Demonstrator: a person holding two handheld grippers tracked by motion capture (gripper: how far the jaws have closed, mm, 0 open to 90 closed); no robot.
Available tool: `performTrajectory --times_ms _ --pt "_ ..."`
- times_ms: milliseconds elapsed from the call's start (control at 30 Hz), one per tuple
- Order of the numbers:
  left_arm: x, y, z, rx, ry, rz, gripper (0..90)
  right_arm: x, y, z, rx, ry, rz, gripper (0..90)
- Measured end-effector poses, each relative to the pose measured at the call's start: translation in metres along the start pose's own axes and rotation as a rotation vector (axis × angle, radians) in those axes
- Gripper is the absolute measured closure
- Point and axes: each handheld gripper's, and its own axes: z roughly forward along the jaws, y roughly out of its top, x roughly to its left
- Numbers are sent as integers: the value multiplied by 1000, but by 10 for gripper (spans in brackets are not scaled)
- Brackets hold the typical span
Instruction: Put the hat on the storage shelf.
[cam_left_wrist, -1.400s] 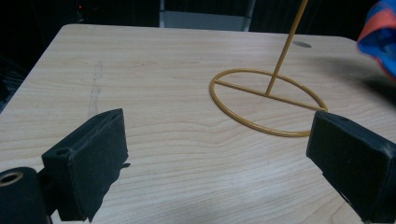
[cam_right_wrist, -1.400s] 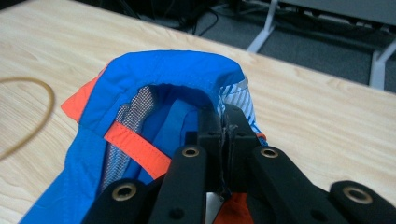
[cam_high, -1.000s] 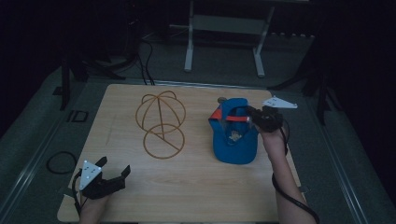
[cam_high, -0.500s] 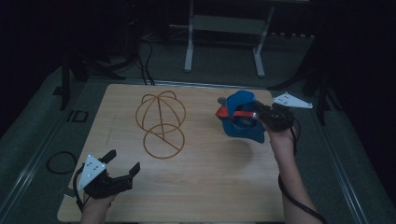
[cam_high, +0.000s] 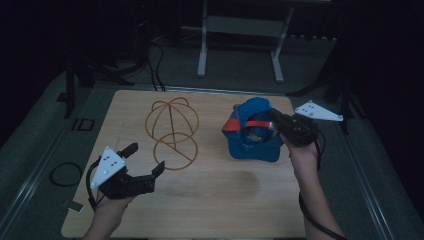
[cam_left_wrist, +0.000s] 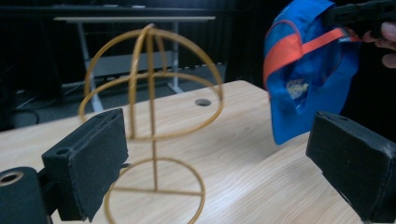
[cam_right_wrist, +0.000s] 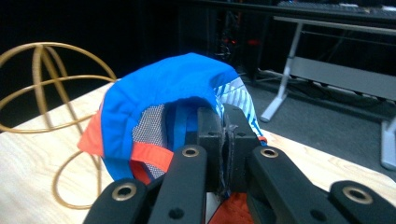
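Note:
A blue cap with an orange strap hangs in the air over the table's right side, and my right gripper is shut on its rear edge. In the right gripper view the cap drapes over the closed jaws of my right gripper. A gold wire hat stand rises upright at the table's centre left; it stands just beyond the jaws in the left gripper view. My left gripper is open near the front left, raised and aimed at the stand, with nothing between its fingers.
The wooden table has bare room at the front and centre. A white metal frame stands on the floor behind the table. A black cable ring lies on the floor to the left.
My right gripper has lifted the cap off the table and carried it up and back. My left gripper has risen and moved slightly toward the stand, still open.

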Motion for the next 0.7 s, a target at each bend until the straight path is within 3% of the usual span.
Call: performTrajectory --times_ms 233,500,700 --pt "-22 20 21 8 -59 59 58 15 1 -7 -24 36 -8 874" --pt "-42 44 46 -2 -124 100 57 26 2 -12 -43 66 -32 874" --pt "-53 62 72 27 -174 110 58 37 4 -18 -60 95 -60 874"
